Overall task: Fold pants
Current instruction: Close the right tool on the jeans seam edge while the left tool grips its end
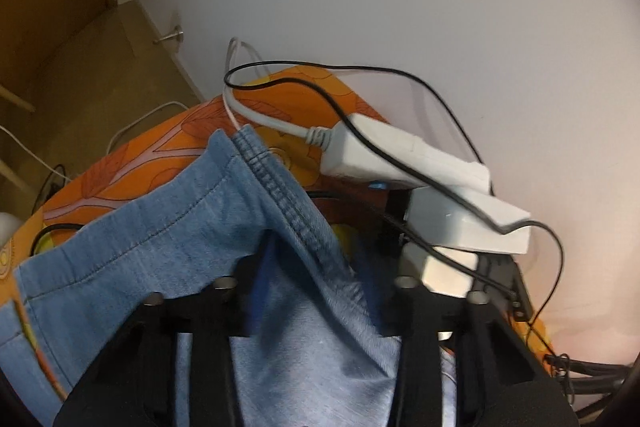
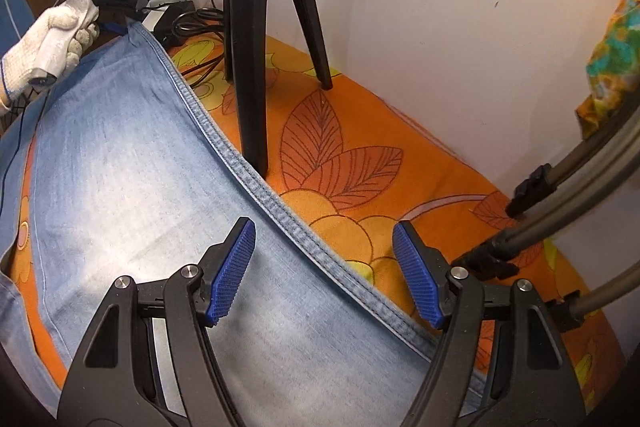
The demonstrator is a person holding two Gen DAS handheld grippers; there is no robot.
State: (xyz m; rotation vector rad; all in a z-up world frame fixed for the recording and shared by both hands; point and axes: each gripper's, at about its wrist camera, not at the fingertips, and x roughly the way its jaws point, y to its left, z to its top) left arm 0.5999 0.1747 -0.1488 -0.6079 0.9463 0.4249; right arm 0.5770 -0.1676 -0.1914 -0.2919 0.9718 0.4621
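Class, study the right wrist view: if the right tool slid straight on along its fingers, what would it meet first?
Probably the thick seam of the jeans, running between its open fingers; beyond that, the orange sheet. Depth is uncertain.

Denim of the pants hides the left gripper fingertips; its jaw gap cannot be told
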